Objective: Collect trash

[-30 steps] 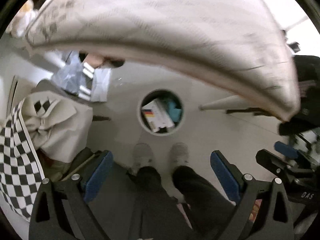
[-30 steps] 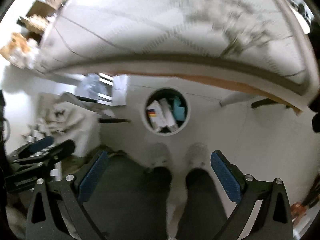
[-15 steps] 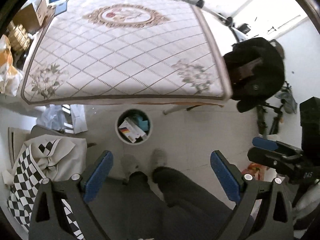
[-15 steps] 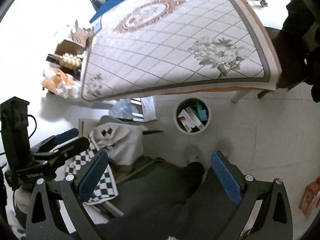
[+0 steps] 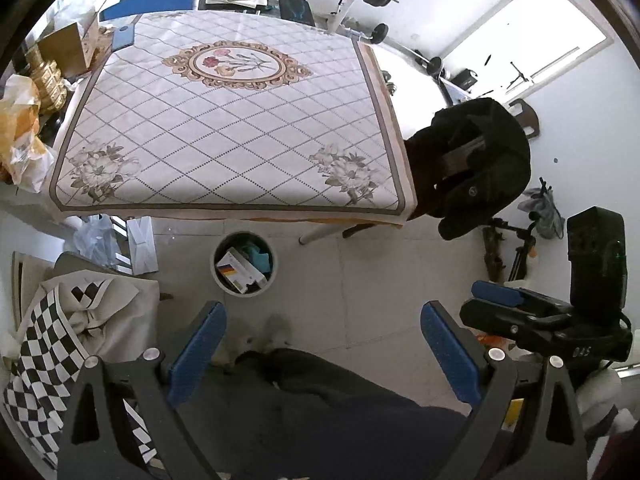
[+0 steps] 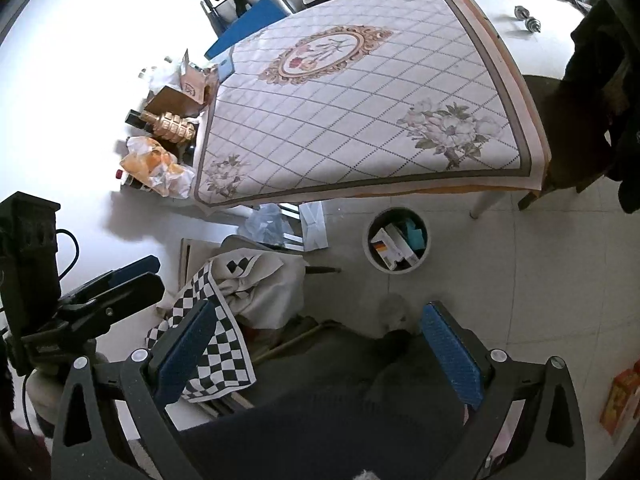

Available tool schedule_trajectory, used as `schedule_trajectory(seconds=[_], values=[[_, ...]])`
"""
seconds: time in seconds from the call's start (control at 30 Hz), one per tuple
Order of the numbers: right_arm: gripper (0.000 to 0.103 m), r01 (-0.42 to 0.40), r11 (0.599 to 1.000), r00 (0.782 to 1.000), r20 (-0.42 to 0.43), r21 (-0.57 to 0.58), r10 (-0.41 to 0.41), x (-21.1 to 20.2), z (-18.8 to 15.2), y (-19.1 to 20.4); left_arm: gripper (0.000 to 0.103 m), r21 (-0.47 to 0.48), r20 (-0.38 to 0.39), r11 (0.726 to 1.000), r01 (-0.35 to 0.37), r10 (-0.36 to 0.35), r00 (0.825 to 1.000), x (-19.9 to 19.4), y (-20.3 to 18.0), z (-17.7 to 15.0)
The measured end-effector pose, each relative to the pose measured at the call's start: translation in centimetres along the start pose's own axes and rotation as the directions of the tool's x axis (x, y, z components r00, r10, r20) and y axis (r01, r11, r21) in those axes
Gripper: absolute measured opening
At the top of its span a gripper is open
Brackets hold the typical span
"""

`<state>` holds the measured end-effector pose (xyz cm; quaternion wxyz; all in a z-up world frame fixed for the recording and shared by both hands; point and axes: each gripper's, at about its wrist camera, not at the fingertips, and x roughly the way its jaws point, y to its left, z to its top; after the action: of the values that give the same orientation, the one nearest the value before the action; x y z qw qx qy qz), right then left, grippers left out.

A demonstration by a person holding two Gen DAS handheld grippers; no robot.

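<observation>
A round grey trash bin stands on the tiled floor just in front of the table; it also shows in the right wrist view. It holds a white carton with a black-red-yellow label and teal trash. My left gripper is open and empty, held high above the floor. My right gripper is open and empty, held high too. The right gripper appears in the left wrist view, and the left one in the right wrist view.
A table with a floral quilted cloth fills the upper view. A chair with a black jacket stands at its right. A checkered cloth on a chair is at left. Boxes and bags sit left of the table. The person's legs are below.
Both grippers have risen and pulled back from close under the table edge. The whole tabletop is in view and the bin looks smaller. Both stay open and empty.
</observation>
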<state>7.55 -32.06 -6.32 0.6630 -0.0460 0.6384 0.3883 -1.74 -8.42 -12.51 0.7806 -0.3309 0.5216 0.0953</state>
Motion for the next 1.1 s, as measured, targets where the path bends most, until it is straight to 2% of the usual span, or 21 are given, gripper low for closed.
schedule_trajectory(seconds=[0.4,0.47,1.1], values=[[0.103,-0.006,1.0,1.0,-0.004,-0.023,0.006,-1.0,-0.1,-0.3,0.1,-0.021,0.02,1.0,-0.01,0.011,1.0,-0.3,-1.0,-1.2],[0.103,-0.007,1.0,1.0,-0.002,-0.024,0.007,-1.1,-0.2,-0.3,0.103,-0.025,0.02,1.0,-0.018,0.019,1.0,-0.1,-1.1,-1.2],[0.103,-0.011,0.999,1.0,-0.008,-0.035,0.011,-1.4,0.2,-0.7,0.103,-0.027,0.026,0.999,-0.033,0.034,0.999,0.4,-1.9,-1.1]])
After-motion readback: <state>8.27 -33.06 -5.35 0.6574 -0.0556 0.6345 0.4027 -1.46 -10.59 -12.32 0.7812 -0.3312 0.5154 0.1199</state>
